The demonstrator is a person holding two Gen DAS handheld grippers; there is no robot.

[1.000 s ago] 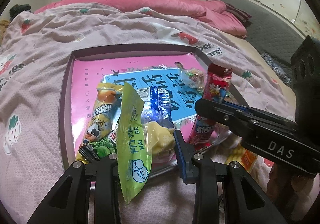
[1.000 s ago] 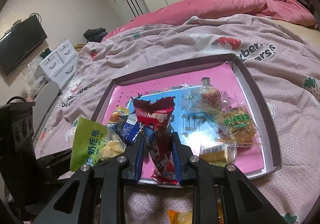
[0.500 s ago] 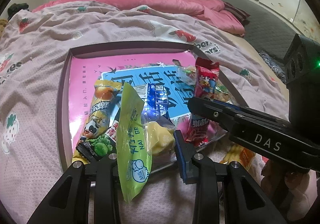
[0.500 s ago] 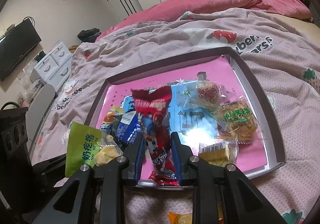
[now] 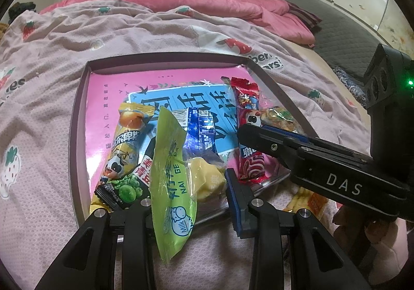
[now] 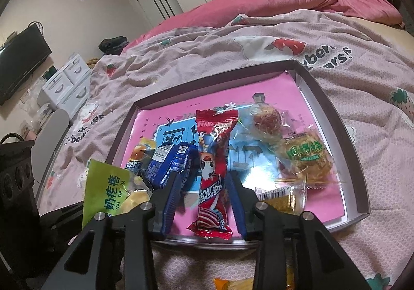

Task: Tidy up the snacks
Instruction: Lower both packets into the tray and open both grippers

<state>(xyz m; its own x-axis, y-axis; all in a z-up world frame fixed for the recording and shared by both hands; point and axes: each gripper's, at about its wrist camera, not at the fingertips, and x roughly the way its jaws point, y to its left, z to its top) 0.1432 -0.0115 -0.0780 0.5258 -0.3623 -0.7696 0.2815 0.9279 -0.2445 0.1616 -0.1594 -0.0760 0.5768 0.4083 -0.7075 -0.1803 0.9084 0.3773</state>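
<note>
Tray [image 6: 344,134] on the bedspread [image 6: 181,57] — snacks inside. My right gripper [image 6: 205,196]: jaws just opening, pads clear of the red packet [image 6: 213,173], which lies on the tray floor between them. My left gripper [image 5: 189,191]: clamped on the green pouch [image 5: 172,173], apparently at the tray's near edge — view crowded. Blue packet [image 6: 168,165] alongside.
</note>
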